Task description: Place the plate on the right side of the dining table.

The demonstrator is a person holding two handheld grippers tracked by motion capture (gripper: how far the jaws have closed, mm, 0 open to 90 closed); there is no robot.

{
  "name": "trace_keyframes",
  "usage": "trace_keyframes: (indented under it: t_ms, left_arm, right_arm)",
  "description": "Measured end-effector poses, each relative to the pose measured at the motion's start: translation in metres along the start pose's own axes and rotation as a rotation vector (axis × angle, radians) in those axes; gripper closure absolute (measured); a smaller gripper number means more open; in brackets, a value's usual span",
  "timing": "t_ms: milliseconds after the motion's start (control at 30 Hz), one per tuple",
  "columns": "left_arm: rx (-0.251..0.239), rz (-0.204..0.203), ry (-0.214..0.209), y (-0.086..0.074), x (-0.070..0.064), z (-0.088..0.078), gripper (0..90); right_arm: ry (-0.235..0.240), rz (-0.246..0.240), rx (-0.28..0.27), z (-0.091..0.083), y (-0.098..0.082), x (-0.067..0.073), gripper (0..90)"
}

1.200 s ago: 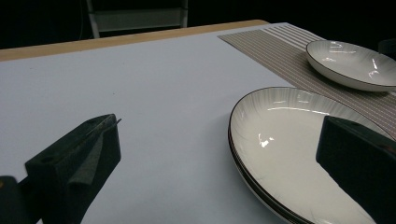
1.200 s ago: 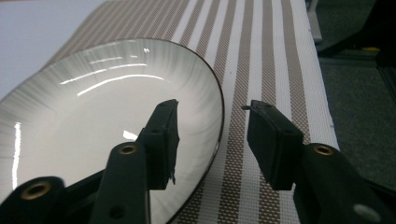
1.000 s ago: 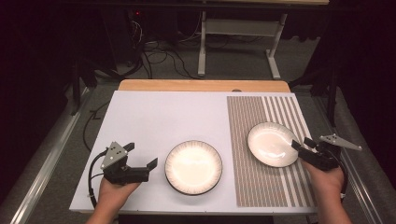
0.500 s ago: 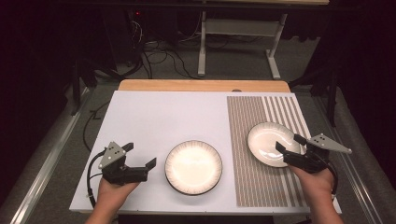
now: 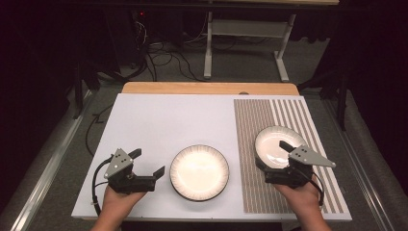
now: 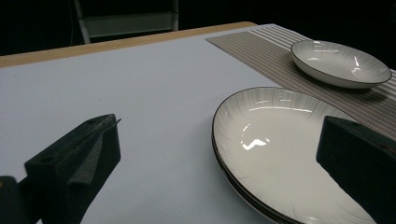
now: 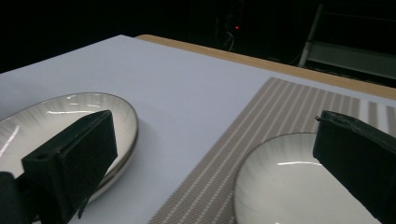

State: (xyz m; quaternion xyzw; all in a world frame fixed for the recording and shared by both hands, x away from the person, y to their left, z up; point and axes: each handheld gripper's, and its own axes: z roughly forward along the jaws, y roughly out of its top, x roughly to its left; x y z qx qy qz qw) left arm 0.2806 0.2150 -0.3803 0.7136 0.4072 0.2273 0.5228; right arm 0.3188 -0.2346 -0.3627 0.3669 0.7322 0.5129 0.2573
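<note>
The room is dark around a white counter (image 5: 159,120) with a wooden edge at its far side, cables and a metal frame on the floor behind it, and a striped brown placemat (image 5: 255,120) covering the counter's right part. On the placemat lies a single white bowl-like plate (image 5: 272,144) with a thin dark rim, resting flat toward the near right. Near the middle of the counter's front, on the bare white surface just left of the placemat, sits a stack of plates (image 5: 199,172) of the same pattern; from the left gripper view the stack (image 6: 280,154) shows more than one rim edge. The right hand-held gripper (image 5: 275,161) hangs over the near edge of the single plate, its jaws having just been opening and now standing wide, with nothing gripped between them; in the right gripper view the plate (image 7: 299,186) lies below and between the two black jaws, untouched by the pads as far as I can tell. The left hand-held gripper (image 5: 146,163) rests low near the counter's front left, just beside the stack, jaws wide and holding nothing, pointing toward the stack's left rim. Both of the person's hands come in from the near side.
</note>
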Motion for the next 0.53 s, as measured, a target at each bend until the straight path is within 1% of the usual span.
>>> trace_keyframes:
  t_ms: [67, 133, 233, 300, 333, 367, 400, 533]
  left_arm:
    - [-0.006, 0.01, -0.011, 0.0, -0.003, -0.001, 0.0]
    - [-0.012, 0.022, -0.013, 0.001, -0.006, -0.002, 0.0]
    - [-0.02, 0.022, -0.013, 0.001, -0.006, -0.002, 0.0]
    - [-0.021, 0.02, -0.011, 0.001, -0.006, -0.003, 0.0]
    - [-0.022, 0.018, -0.011, 0.001, -0.006, -0.003, 0.0]
    - [-0.021, 0.02, -0.01, 0.0, -0.006, -0.003, 0.0]
    - [-0.019, 0.02, -0.009, 0.0, -0.005, -0.003, 0.0]
    - [-0.016, 0.019, -0.003, -0.001, -0.004, -0.003, 0.0]
  right_arm:
    - [0.021, -0.001, -0.006, 0.001, 0.0, 0.009, 0.8]
    - [0.032, -0.027, -0.011, 0.002, 0.0, 0.018, 0.8]
    - [0.046, -0.048, -0.01, 0.002, -0.002, 0.023, 0.8]
    - [0.05, -0.055, -0.016, 0.002, -0.004, 0.023, 0.8]
    - [0.052, -0.04, -0.011, 0.002, -0.005, 0.023, 0.8]
    - [0.049, -0.048, -0.012, 0.002, -0.006, 0.02, 0.8]
    - [0.047, -0.036, -0.011, 0.002, -0.006, 0.019, 0.8]
    - [0.045, -0.024, -0.008, 0.002, -0.008, 0.016, 0.9]
